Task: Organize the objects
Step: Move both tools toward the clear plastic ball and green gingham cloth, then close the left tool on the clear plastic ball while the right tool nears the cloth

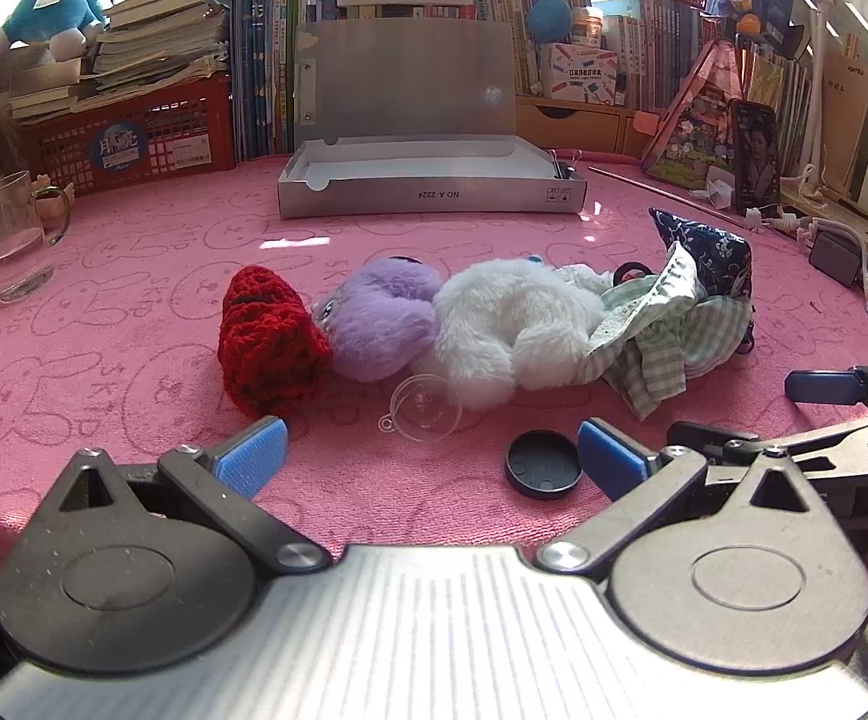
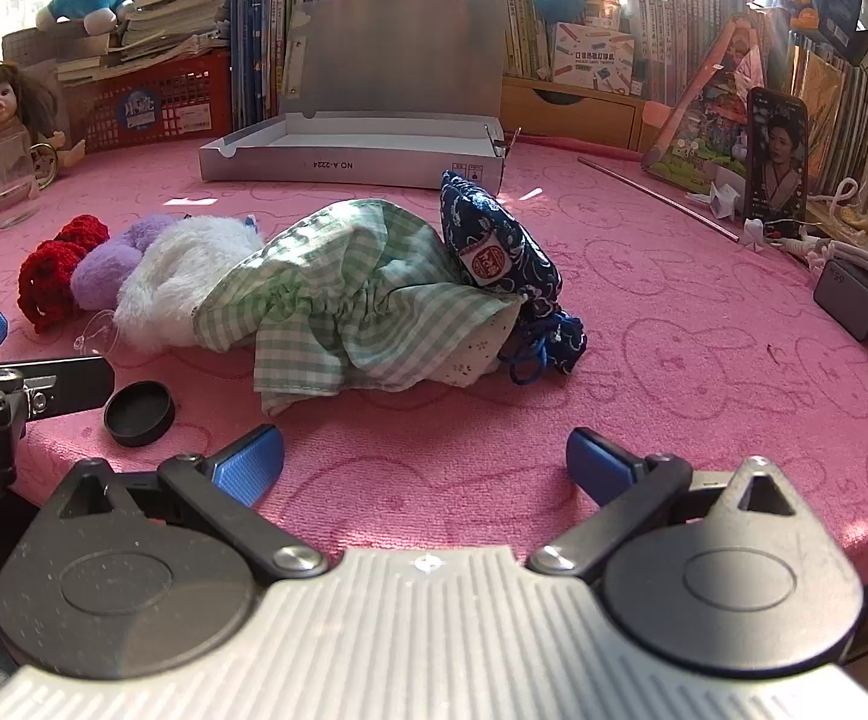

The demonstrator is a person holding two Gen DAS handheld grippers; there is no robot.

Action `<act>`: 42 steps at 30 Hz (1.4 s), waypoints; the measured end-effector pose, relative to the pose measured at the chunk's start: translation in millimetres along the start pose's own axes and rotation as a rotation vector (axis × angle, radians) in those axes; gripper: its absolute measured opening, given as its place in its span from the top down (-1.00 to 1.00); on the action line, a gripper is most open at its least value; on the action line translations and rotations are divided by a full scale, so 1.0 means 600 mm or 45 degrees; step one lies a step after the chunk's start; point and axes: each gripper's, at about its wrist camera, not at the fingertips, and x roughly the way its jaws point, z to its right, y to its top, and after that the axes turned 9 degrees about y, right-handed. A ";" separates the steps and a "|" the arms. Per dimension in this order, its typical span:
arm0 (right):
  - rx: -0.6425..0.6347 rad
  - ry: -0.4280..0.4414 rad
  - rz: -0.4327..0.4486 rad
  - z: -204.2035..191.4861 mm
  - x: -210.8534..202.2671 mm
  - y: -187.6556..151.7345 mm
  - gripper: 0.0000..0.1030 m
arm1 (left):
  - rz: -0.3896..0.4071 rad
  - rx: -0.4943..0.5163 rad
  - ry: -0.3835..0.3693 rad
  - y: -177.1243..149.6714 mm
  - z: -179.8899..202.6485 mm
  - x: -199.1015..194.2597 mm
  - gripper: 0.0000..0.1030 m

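A row of soft things lies mid-table: a red knitted piece, a purple plush, a white plush, a green checked cloth and a dark blue patterned pouch. A clear plastic half-shell and a black round lid lie in front. An open silver box stands behind. My left gripper is open and empty before the shell. My right gripper is open and empty before the cloth.
A glass mug and a doll stand at the left. A red crate with books and shelves of books line the back. A phone, a thin rod, a charger and cables sit at the right.
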 end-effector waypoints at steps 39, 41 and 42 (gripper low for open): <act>-0.144 0.447 0.101 -0.094 0.009 -0.003 0.32 | -0.100 -0.030 -0.041 0.025 -0.028 0.065 -0.06; -0.137 0.446 0.106 -0.093 0.010 -0.003 0.34 | -0.091 -0.013 -0.029 0.026 -0.025 0.066 -0.06; -0.131 0.450 0.106 -0.091 0.011 -0.002 0.34 | -0.089 -0.009 -0.027 0.026 -0.024 0.066 -0.06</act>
